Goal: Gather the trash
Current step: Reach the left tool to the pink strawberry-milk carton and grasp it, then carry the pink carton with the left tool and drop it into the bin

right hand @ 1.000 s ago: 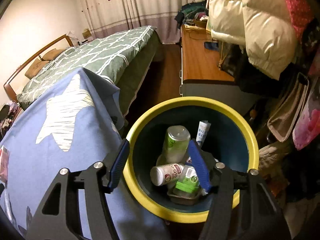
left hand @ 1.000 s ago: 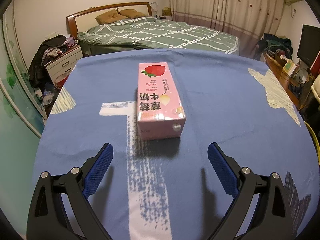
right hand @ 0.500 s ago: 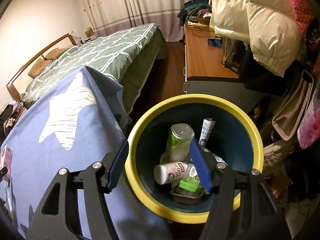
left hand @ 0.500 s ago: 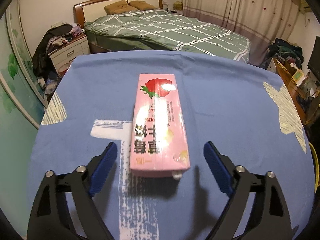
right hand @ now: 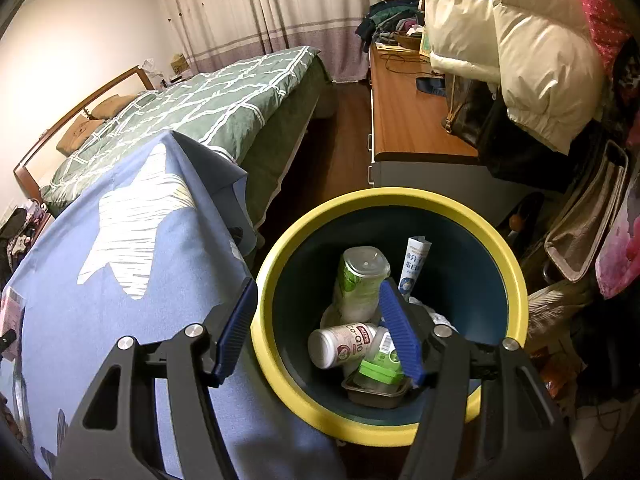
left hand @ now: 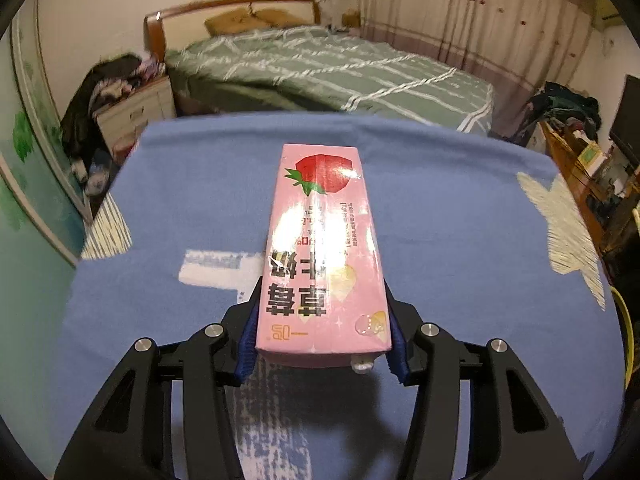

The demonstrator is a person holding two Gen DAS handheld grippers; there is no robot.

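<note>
A pink strawberry milk carton (left hand: pixel 320 240) lies lengthwise on the blue star-patterned tablecloth (left hand: pixel 460 240). My left gripper (left hand: pixel 322 300) has its jaws closing on the carton's near end, and both blue pads (left hand: pixel 247 340) touch its sides. My right gripper (right hand: pixel 317 286) hangs open above a dark bin with a yellow rim (right hand: pixel 400 196) beside the table, with nothing held. Inside the bin lie a green-labelled bottle (right hand: pixel 358 280), a white bottle (right hand: pixel 340 346), a tube (right hand: pixel 416 264) and a green-lidded container (right hand: pixel 380 368). The carton (right hand: pixel 10 312) also shows at the far left edge of the right wrist view.
A bed with a green checked cover (left hand: pixel 320 68) stands beyond the table, with a cluttered nightstand (left hand: pixel 132 112) to its left. A wooden desk (right hand: pixel 404 112) and a hanging white puffer coat (right hand: pixel 512 40) crowd the space behind the bin.
My left gripper moved forward over the carton and its wide-open jaws closed in onto the carton's sides. The right gripper stayed put over the bin.
</note>
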